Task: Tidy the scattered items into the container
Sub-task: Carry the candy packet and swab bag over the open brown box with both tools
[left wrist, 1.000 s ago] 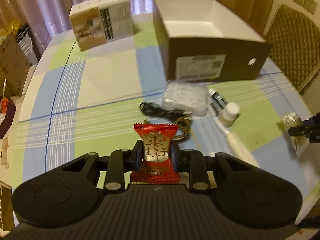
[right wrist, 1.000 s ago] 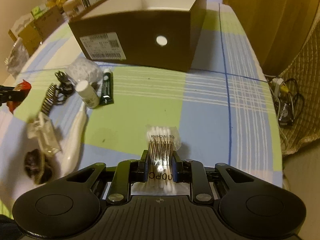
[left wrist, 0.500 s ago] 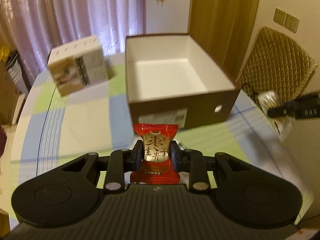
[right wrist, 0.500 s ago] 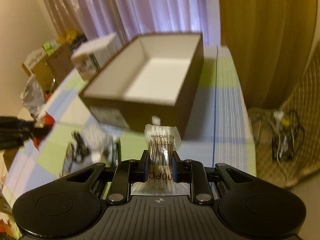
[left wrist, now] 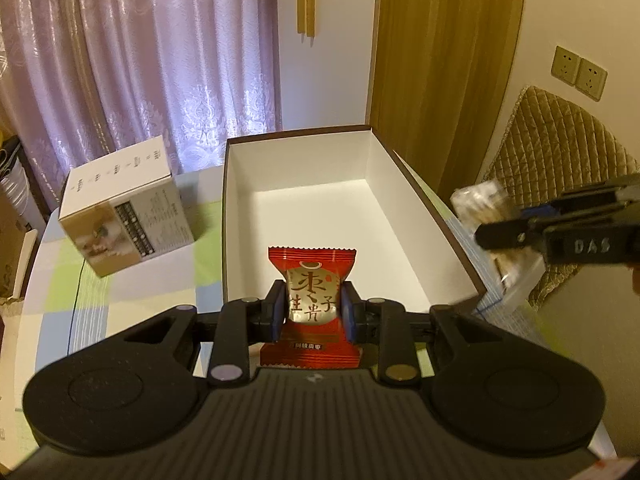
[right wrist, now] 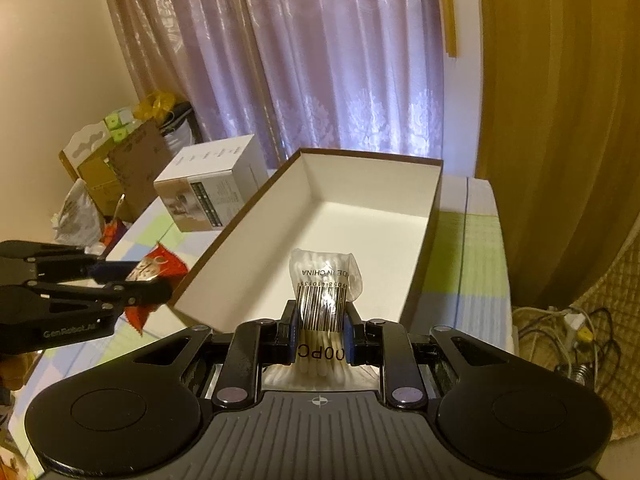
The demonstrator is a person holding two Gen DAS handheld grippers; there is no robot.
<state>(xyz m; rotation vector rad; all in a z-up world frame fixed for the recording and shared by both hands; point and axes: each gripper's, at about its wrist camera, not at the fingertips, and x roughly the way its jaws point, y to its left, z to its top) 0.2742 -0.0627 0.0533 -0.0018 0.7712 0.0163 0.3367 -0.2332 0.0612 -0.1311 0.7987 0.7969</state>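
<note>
My left gripper (left wrist: 312, 310) is shut on a red snack packet (left wrist: 311, 304) with gold characters, held above the near end of the open brown box (left wrist: 432, 232), whose white inside is bare. My right gripper (right wrist: 320, 326) is shut on a clear bag of cotton swabs (right wrist: 322, 284) with a barcode, also above the near end of the brown box (right wrist: 424, 256). In the left wrist view the right gripper (left wrist: 496, 232) comes in from the right with the swab bag (left wrist: 480, 204). The right wrist view has the left gripper (right wrist: 160, 286) and red packet (right wrist: 158, 266) at the box's left corner.
A white and brown carton (left wrist: 124, 208) stands on the checked tablecloth (left wrist: 132, 296) left of the box. A quilted chair back (left wrist: 560, 160) is at the right. Cardboard boxes and bags (right wrist: 108, 168) sit beyond the table's left side; cables (right wrist: 560, 328) lie on the floor right.
Both grippers have risen from the table and moved forward over the box's near end, still holding their items. The scattered items on the table have dropped out of view.
</note>
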